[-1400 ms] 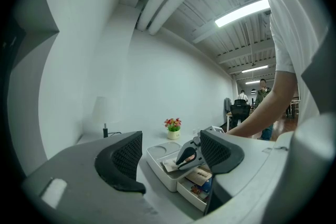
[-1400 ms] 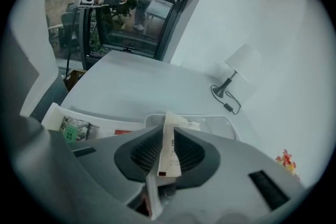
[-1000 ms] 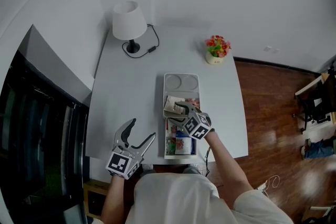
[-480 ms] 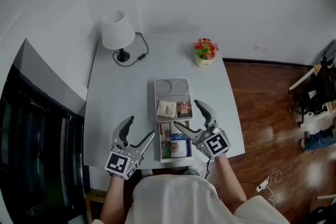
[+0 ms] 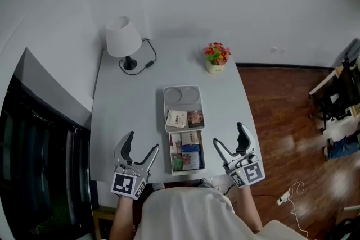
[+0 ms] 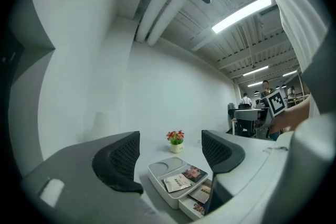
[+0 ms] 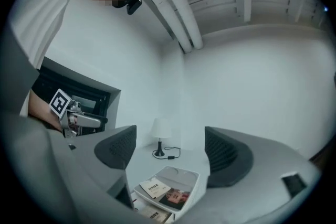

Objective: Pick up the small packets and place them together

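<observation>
A white divided tray (image 5: 184,93) lies mid-table. Its near compartment holds a white packet (image 5: 176,118) and a dark red packet (image 5: 195,118) side by side. Touching its near end, a second open tray (image 5: 201,161) holds several colourful packets. My left gripper (image 5: 142,144) hovers open and empty left of the trays. My right gripper (image 5: 229,136) is raised to their right, open; its jaws opened wide and have just eased in a little, with nothing between them. Both packets also show in the right gripper view, white packet (image 7: 153,187) and dark packet (image 7: 176,196), well below the jaws.
A white table lamp (image 5: 124,42) with a black cord stands at the far left corner. A small flower pot (image 5: 216,59) sits at the far right. The table's right edge drops to a wooden floor (image 5: 292,115). A dark cabinet (image 5: 34,143) borders the left.
The right gripper was down over the tray at the white packet; it has let go, risen and pulled back to the right. The white packet now lies in the tray. The left gripper rose slightly.
</observation>
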Available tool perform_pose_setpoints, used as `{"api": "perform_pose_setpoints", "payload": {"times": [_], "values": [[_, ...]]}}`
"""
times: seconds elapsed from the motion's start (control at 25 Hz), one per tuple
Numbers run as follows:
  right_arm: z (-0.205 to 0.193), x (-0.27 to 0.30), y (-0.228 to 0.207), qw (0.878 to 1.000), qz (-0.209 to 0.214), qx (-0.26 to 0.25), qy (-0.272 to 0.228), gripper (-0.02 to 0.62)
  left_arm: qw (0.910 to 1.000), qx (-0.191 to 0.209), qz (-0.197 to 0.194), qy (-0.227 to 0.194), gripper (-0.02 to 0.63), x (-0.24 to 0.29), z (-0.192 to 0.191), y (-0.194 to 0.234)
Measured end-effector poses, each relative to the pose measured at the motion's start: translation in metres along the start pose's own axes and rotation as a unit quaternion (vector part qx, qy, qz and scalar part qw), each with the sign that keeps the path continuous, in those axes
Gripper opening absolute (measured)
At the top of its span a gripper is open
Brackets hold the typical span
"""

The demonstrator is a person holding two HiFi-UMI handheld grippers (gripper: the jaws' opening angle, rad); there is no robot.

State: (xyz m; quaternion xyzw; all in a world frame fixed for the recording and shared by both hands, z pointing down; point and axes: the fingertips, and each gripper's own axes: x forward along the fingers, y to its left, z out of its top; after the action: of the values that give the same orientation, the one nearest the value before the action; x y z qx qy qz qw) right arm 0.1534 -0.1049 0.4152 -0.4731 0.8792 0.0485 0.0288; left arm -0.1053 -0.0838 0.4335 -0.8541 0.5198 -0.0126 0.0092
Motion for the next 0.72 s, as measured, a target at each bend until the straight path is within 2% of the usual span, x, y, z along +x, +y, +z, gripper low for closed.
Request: {"api": "perform_pose_setpoints", "payload": {"times": [0.24,0.72], "values": [[-0.031,-0.001,0.015,0.999,0.001,-0.004,0.047,0.398,1.0000,-0.002,0.007,0.000,0.356,-0.001,-0.001,-0.005],[-0.034,0.012,0.018,0.998,0.016,-0.003,0.058,0.397,1.0000,-0.007,0.002,0.003,0.356,0.005,-0.003,-0.012]]}}
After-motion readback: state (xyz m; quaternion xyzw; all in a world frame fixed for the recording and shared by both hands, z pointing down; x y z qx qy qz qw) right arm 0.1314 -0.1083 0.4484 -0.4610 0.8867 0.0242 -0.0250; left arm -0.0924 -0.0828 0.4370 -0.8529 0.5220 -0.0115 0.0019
